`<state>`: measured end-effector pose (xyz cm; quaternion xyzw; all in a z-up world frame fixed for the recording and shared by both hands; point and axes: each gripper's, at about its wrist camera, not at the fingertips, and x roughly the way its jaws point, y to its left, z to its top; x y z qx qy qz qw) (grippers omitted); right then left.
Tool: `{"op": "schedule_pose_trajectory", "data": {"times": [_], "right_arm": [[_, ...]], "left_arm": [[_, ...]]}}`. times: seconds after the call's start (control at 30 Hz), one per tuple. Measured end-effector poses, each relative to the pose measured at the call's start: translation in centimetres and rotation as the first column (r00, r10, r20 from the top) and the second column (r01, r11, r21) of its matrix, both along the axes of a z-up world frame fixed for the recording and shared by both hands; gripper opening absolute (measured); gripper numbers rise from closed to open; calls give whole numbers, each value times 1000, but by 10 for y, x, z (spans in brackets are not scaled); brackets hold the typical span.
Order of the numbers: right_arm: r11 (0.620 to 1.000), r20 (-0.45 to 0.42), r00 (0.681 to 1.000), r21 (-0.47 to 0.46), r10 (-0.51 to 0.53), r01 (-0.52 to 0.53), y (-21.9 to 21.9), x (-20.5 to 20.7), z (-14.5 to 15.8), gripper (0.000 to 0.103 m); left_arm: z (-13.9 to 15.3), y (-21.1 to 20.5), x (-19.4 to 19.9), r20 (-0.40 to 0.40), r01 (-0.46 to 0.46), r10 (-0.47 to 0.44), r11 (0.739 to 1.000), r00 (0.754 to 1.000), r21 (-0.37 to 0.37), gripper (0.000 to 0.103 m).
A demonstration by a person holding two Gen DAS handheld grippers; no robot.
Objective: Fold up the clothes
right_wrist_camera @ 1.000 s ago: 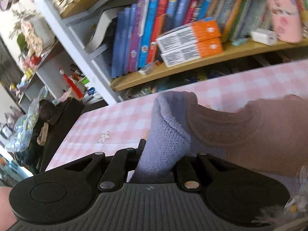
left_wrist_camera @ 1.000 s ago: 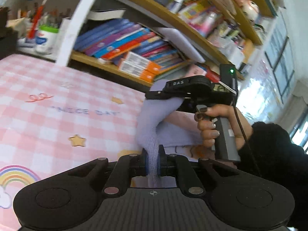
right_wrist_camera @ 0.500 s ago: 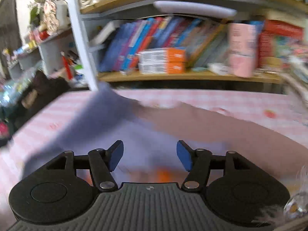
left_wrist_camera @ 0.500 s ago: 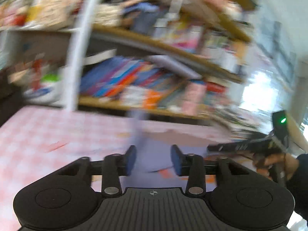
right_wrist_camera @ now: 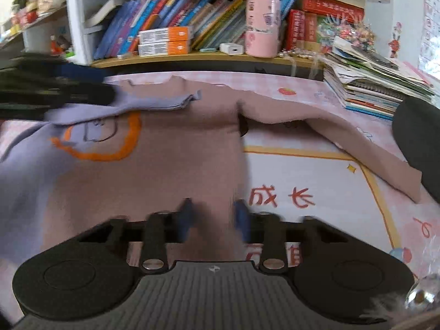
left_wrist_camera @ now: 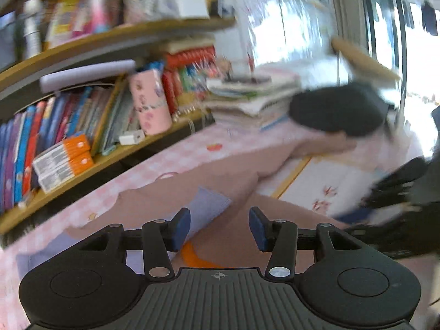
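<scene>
A brown sweater (right_wrist_camera: 178, 165) with lilac sleeves and an orange ring print lies spread on the pink checked table. Its lilac left sleeve (right_wrist_camera: 143, 101) is folded across the chest; the brown right sleeve (right_wrist_camera: 357, 143) stretches out to the right. My right gripper (right_wrist_camera: 213, 214) is open low over the sweater's right edge. My left gripper (left_wrist_camera: 219, 228) is open and empty above the sweater (left_wrist_camera: 220, 170), with the lilac cuff (left_wrist_camera: 206, 209) just beyond its left finger. The left gripper also shows blurred in the right wrist view (right_wrist_camera: 49, 88).
A bookshelf (right_wrist_camera: 192, 56) with books, orange boxes and a pink cup runs along the table's back. A stack of books (right_wrist_camera: 371, 82) sits at the back right. A white mat with red characters (right_wrist_camera: 302, 187) lies right of the sweater. A black object (right_wrist_camera: 418, 143) is at the right edge.
Both grippers were shut on the lilac sleeve; both opened and let it drop across the sweater's chest. Both then swung right, the right one dropping to the sweater's right edge.
</scene>
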<state>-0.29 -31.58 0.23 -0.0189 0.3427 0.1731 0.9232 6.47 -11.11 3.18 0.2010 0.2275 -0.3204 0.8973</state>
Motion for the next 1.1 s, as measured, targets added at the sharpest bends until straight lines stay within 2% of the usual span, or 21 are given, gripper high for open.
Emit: {"op": "schedule_pose_trajectory", "data": {"times": [0.1, 0.23, 0.4, 0.47, 0.5, 0.6, 0.63, 0.67, 0.73, 0.8, 0.83, 0.9, 0.93, 1.0, 1.1], "right_arm": [[984, -61, 988, 115, 145, -137, -3, -24, 1, 14], [986, -33, 991, 114, 130, -125, -6, -44, 0, 14], [996, 7, 997, 50, 75, -75, -2, -49, 2, 13], [997, 12, 998, 47, 59, -59, -3, -48, 2, 13], [997, 13, 998, 46, 56, -56, -4, -48, 1, 13], [998, 21, 999, 36, 49, -50, -4, -48, -1, 13], [999, 21, 999, 34, 42, -42, -5, -47, -1, 13], [999, 20, 999, 33, 38, -38, -5, -47, -1, 13], [999, 20, 999, 27, 37, -38, -4, -46, 0, 13], [999, 21, 999, 23, 37, -37, -4, -44, -1, 13], [999, 21, 999, 23, 36, -37, -4, -43, -1, 13], [999, 19, 999, 22, 38, -38, -4, -42, -1, 13], [999, 19, 999, 19, 39, -39, -3, -41, -1, 13], [999, 18, 999, 13, 42, -42, -2, -40, -1, 13], [999, 18, 999, -4, 40, -40, 1, -40, 0, 13]], "left_arm": [[-14, -13, 9, 0, -5, 5, 999, 1000, 54, 47], [-33, -27, 13, -6, 1, 0, 992, 1000, 128, 47], [-50, -40, 17, 4, 5, -6, 975, 1000, 224, 47], [-52, -44, 19, 22, -1, -4, 975, 1000, 224, 38], [-54, -48, 21, 37, -6, -2, 973, 999, 233, 29], [-61, -59, 24, 89, -19, -5, 964, 996, 265, 18], [-63, -61, 24, 105, -20, -10, 961, 994, 277, 5], [-63, -61, 24, 121, -23, -12, 960, 993, 279, 4], [-49, -47, 26, 135, -35, 9, 981, 991, 191, 4], [-18, -13, 33, 120, -94, 90, 995, 989, 24, 4], [-2, 12, 35, 112, -129, 135, 990, 984, -54, 4], [30, 60, 37, 91, -201, 222, 959, 971, -200, 4], [41, 84, 37, 99, -245, 274, 941, 957, -234, 4], [59, 138, 38, 116, -348, 388, 899, 914, -265, 4], [66, 210, 45, 145, -515, 555, 823, 819, -238, 4]]}}
